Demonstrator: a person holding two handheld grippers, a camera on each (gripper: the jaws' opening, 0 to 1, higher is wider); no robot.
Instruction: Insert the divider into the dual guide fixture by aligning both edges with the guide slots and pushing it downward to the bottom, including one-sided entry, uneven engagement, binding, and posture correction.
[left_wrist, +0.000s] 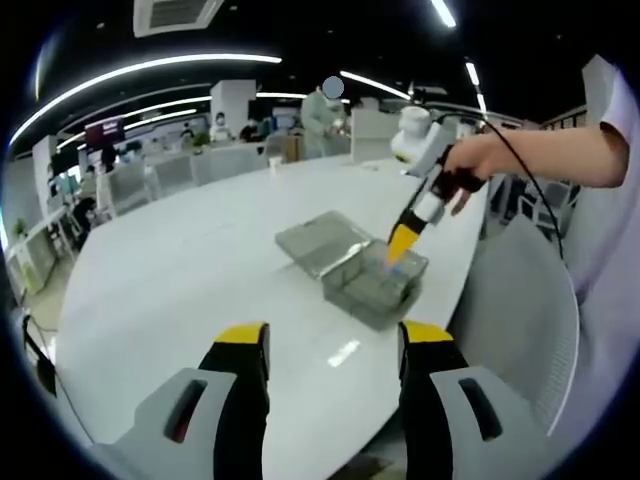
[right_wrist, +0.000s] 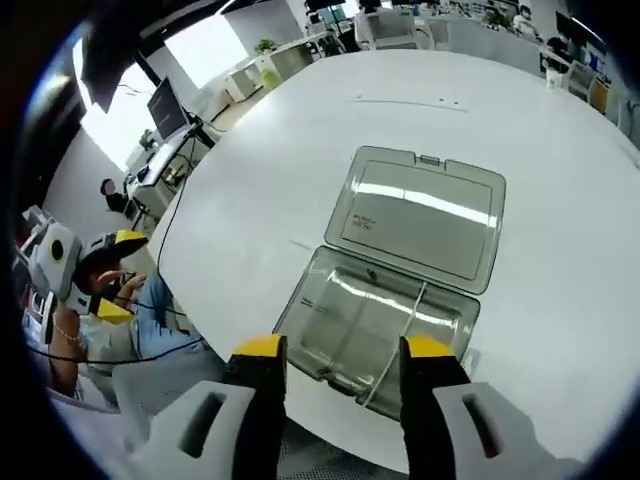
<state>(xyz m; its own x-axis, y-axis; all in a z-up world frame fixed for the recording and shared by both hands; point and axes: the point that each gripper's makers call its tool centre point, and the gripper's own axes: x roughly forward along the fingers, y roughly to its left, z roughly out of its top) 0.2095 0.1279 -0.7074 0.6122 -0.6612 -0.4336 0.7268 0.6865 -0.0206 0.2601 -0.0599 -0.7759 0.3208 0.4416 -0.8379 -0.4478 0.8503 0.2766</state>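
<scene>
A large glossy white oval table (left_wrist: 190, 270) stands in an open-plan office, with white desks (right_wrist: 262, 62) beyond it and long curved ceiling strip lights (left_wrist: 150, 68) above.

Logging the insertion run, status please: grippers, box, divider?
Left hand-held gripper open, held back from the clear box. Right hand-held gripper open over the box, lid laid flat. Divider inside. Nothing obstructing.

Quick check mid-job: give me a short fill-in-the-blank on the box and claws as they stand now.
1. The clear plastic box sits on the white table with its lid ____.
2. The right claw hovers over the box's ____ half.
3. The left claw holds ____.

Missing words: open; tray; nothing
</scene>
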